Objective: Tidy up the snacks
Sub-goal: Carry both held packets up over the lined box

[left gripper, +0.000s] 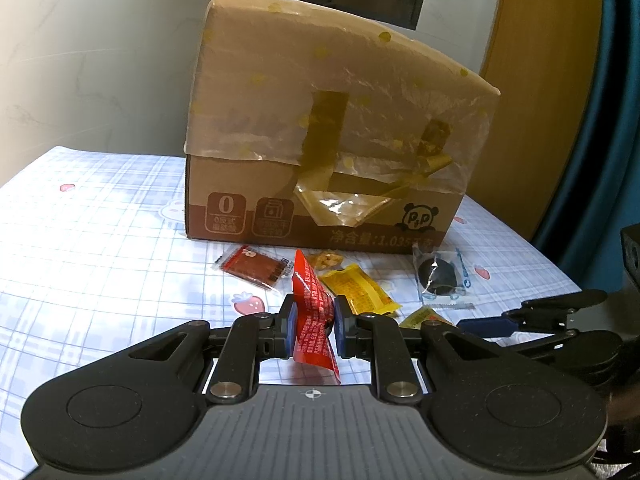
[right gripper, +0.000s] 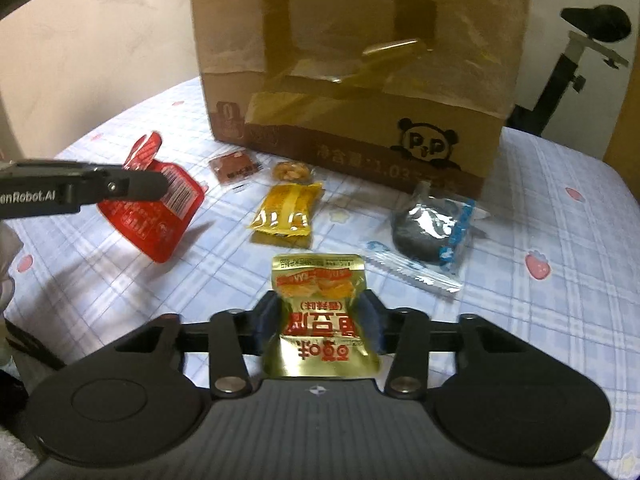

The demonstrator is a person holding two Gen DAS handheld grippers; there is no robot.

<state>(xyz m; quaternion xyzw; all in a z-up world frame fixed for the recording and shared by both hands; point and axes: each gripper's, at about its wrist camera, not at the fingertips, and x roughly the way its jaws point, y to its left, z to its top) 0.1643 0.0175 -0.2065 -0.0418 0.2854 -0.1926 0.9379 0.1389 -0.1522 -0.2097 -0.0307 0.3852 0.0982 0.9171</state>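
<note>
In the left wrist view my left gripper [left gripper: 314, 326] is shut on a red snack packet [left gripper: 314, 308], which stands upright between the blue pads, a little above the tablecloth. From the right wrist view the same red packet [right gripper: 160, 208] hangs at the left. My right gripper [right gripper: 320, 320] is shut on a gold packet [right gripper: 320, 308] with red lettering, both fingers pressed against its sides. In front of a tall cardboard box [right gripper: 360, 80] lie a yellow packet [right gripper: 286, 212], a dark red packet [right gripper: 234, 168], a small nut packet [right gripper: 290, 171] and a black cookie in a clear wrapper [right gripper: 428, 224].
The taped box with the panda logo stands at the back of the table, covered by a blue checked cloth [left gripper: 100, 240] with strawberry prints. A white wall lies to the left, a wooden panel [left gripper: 540, 40] to the right. A black stand [right gripper: 560, 80] rises behind the table's right side.
</note>
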